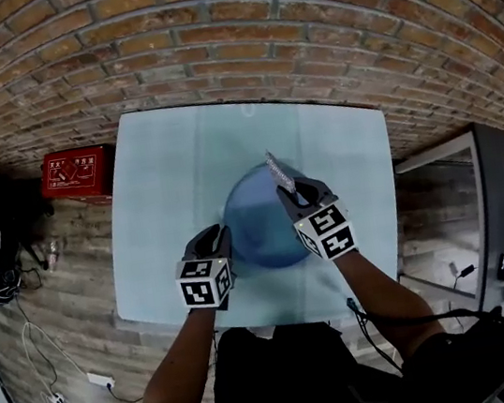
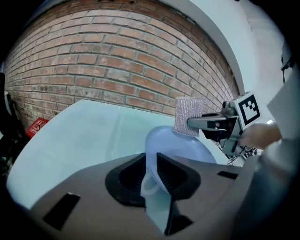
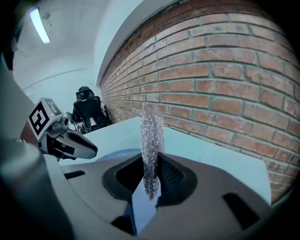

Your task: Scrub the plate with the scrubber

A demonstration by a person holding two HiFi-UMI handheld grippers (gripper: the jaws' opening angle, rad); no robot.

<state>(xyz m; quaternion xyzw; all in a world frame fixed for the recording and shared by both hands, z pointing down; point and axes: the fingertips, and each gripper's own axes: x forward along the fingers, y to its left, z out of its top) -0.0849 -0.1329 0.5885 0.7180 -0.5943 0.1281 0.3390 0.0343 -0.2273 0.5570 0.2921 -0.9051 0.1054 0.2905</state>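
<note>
The blue plate (image 1: 259,218) sits near the middle of the pale table (image 1: 163,210), and both tools are in place for the job. The left gripper (image 2: 151,168) has its jaws drawn in tight on the plate's near-left rim, with the thin edge pinched between the pads, so the plate is steadied. The right gripper (image 3: 150,180) has its jaws closed on the lower part of the silvery mesh scrubber (image 3: 151,140), which stands up out of them. From the head view this gripper reaches over the plate's right side and puts the scrubber at the plate's far rim. The left gripper view shows the scrubber's bottom edge meeting that rim, though firm contact cannot be confirmed. Picking up the scrubber and bracing the plate therefore look done. The scrubbing seems to be at its start or in hand, as only the far edge is being reached. The plate shows no foam, water or dirt, so how much of its face has been worked cannot be judged; the centre and the near side appear left to cover.
</note>
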